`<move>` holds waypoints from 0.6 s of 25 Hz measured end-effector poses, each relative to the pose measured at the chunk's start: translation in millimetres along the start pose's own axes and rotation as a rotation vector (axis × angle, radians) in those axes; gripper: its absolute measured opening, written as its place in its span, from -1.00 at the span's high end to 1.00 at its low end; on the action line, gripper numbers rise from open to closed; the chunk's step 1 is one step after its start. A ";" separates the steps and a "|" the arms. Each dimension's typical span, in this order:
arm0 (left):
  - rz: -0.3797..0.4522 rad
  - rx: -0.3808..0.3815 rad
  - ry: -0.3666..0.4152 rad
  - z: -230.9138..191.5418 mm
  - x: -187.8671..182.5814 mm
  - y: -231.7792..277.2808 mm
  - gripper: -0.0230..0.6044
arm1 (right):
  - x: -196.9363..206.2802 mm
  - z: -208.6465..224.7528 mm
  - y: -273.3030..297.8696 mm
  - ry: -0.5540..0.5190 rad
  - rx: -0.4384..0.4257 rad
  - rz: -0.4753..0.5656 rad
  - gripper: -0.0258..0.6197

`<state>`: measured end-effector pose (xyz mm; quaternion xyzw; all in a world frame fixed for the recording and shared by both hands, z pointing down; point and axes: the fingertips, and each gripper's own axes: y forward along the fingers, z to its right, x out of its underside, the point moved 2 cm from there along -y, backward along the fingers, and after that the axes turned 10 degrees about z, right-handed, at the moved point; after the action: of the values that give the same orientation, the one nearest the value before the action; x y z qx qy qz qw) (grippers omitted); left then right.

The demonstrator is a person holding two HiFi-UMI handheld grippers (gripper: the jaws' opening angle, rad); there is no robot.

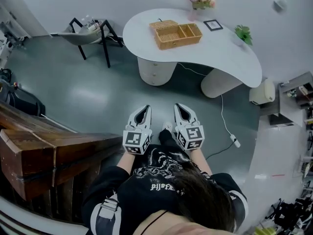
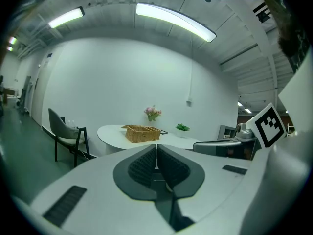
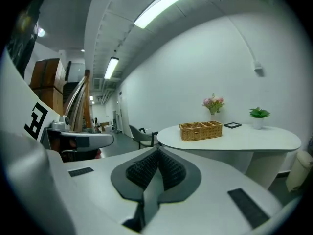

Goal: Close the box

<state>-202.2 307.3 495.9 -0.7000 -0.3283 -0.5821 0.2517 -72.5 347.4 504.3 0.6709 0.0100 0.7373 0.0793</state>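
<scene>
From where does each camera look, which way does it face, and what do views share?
Head view: on the person's head, facing steeply down; white curved table, black sleeves, left gripper, right gripper.
Left gripper view: on that gripper, facing the table; own shut jaws, right gripper.
Right gripper view: same, mirrored; own shut jaws, left gripper.
All share the woven wicker box.

The right hand-held gripper (image 3: pixel 157 151) is seen with its jaws pressed together, nothing held between them. A tan rectangular wicker box (image 3: pixel 201 130) is set on the curved white worktop (image 3: pixel 254 140), well apart.
</scene>
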 end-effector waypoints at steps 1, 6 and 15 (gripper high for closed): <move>0.001 0.000 0.001 0.3 -1.2 11.6 0.84 | -0.7 6.1 8.4 0.011 -0.013 -0.002 0.84; 0.024 0.011 -0.003 9.9 -11.6 74.9 0.85 | -3.7 48.0 47.8 0.057 -0.041 -0.009 0.84; 0.038 -0.061 -0.001 11.5 -9.9 155.1 0.84 | -21.3 118.4 110.1 0.025 -0.155 -0.016 0.84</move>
<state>-79.0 212.1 488.5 -0.7140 -0.2970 -0.5864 0.2410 35.2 225.1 508.4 0.6534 -0.0406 0.7435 0.1365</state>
